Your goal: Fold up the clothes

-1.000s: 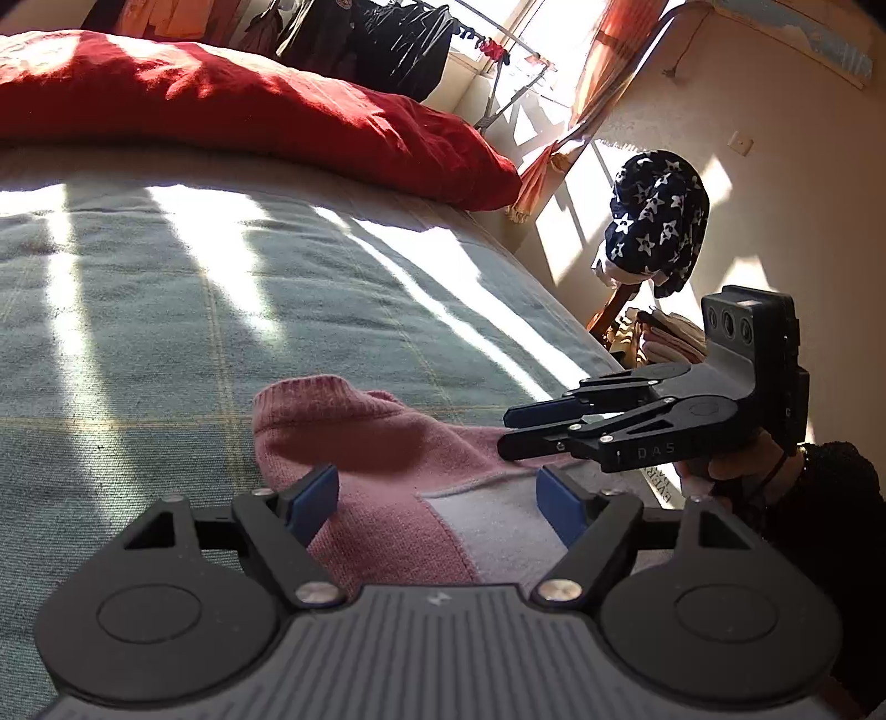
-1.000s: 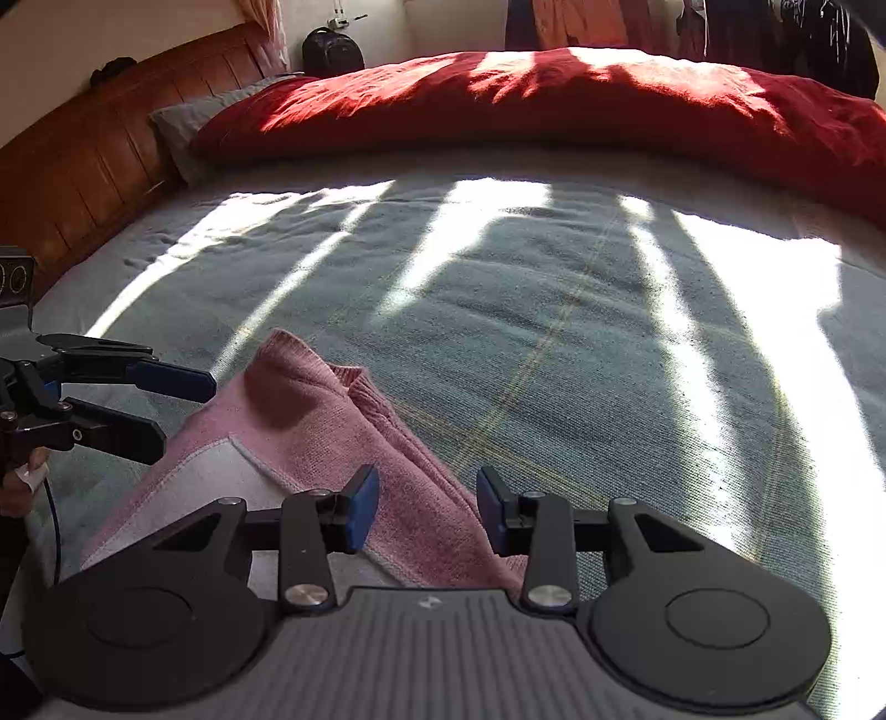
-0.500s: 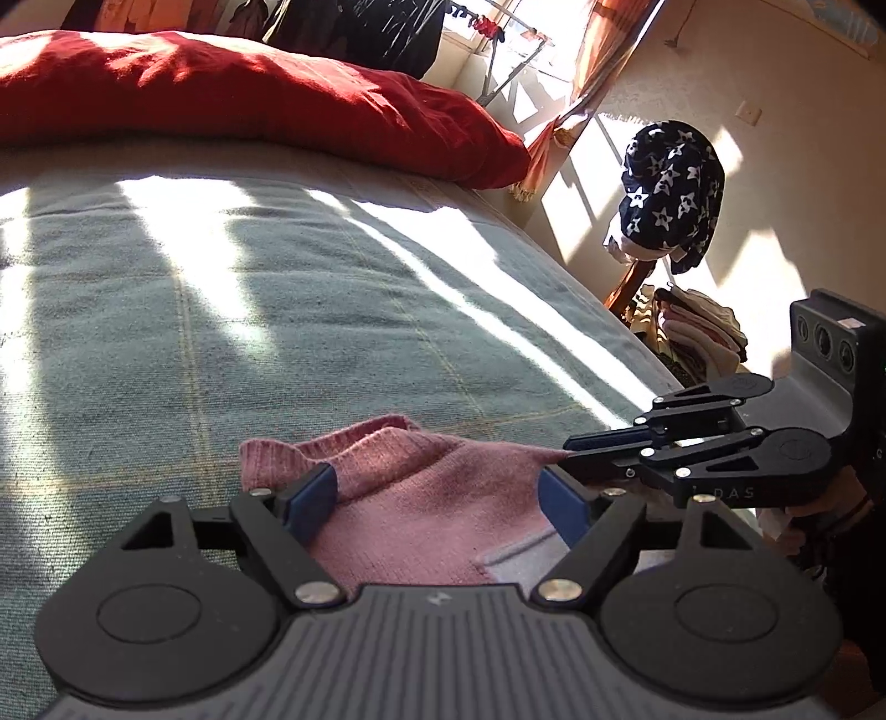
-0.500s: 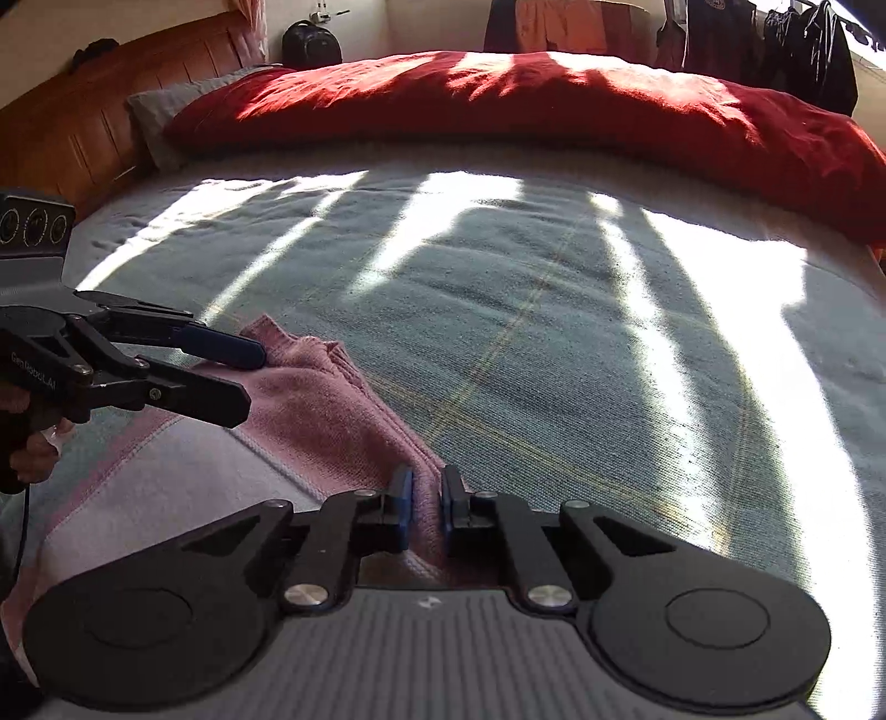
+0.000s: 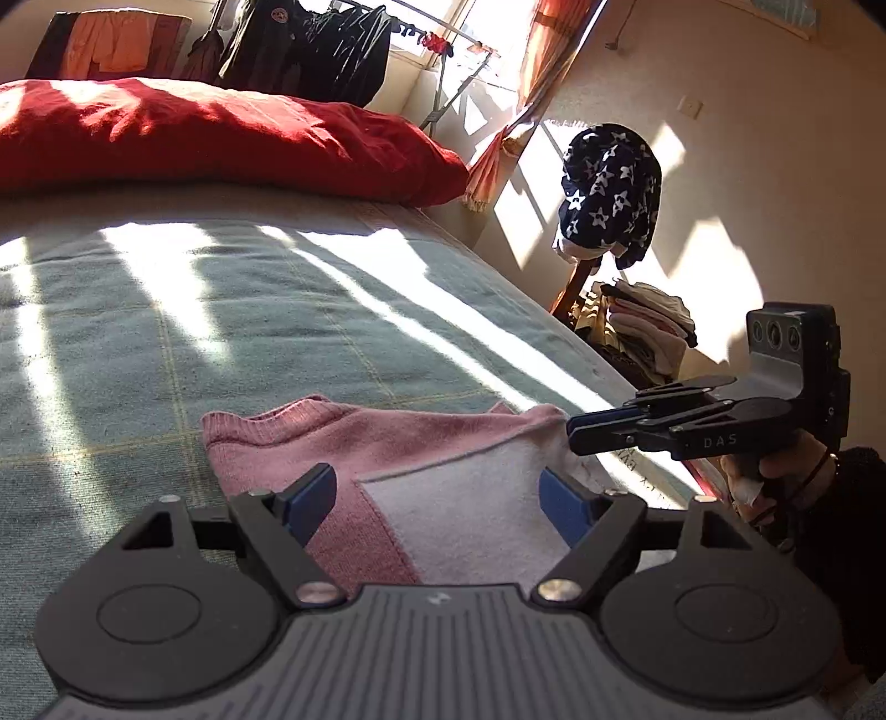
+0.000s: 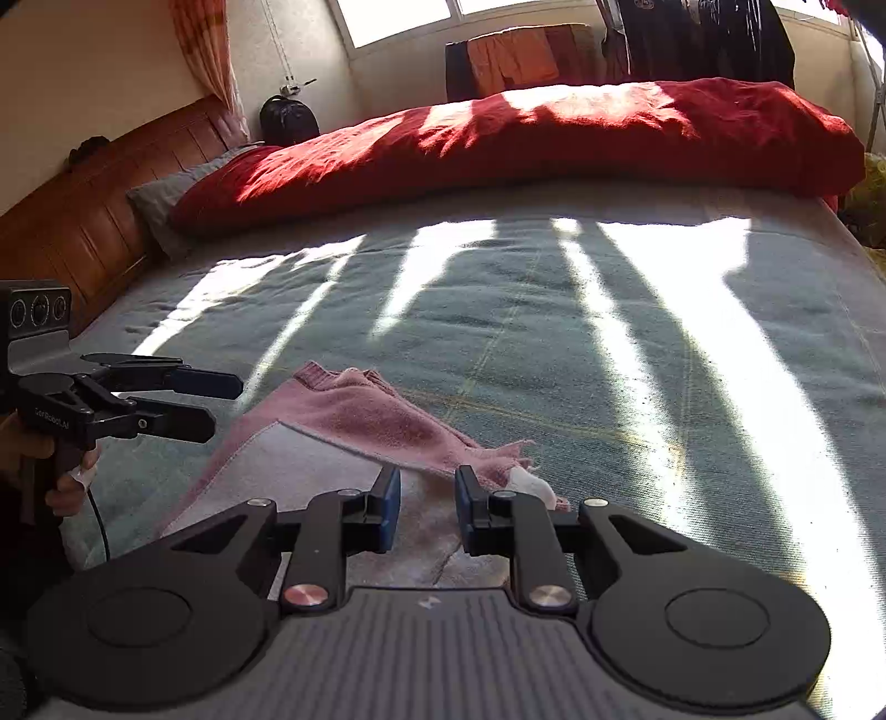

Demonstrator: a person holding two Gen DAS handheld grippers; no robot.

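A pink sweater (image 5: 387, 437) with a pale panel lies flat near the front edge of the green bed blanket (image 5: 166, 310). My left gripper (image 5: 434, 495) hovers over it, jaws wide open, nothing between the pads. In the right wrist view the sweater (image 6: 365, 410) stretches from the left gripper (image 6: 227, 405) down to my right gripper (image 6: 426, 507). The right jaws are opening. A narrow gap shows between the pads, with the pale cloth lying under it and not pinched. In the left wrist view, the right gripper (image 5: 570, 433) sits at the sweater's right corner.
A red duvet (image 6: 554, 127) lies across the far side of the bed, with a wooden headboard (image 6: 83, 210) on the left. Beside the bed stand a star-patterned garment on a chair (image 5: 609, 188), a stack of folded clothes (image 5: 648, 327) and a drying rack with dark clothes (image 5: 310, 50).
The right gripper shut on the sweater's edge, drew it sideways so the sweater spread wider, and its jaws have now parted. The left gripper stayed open above the sweater.
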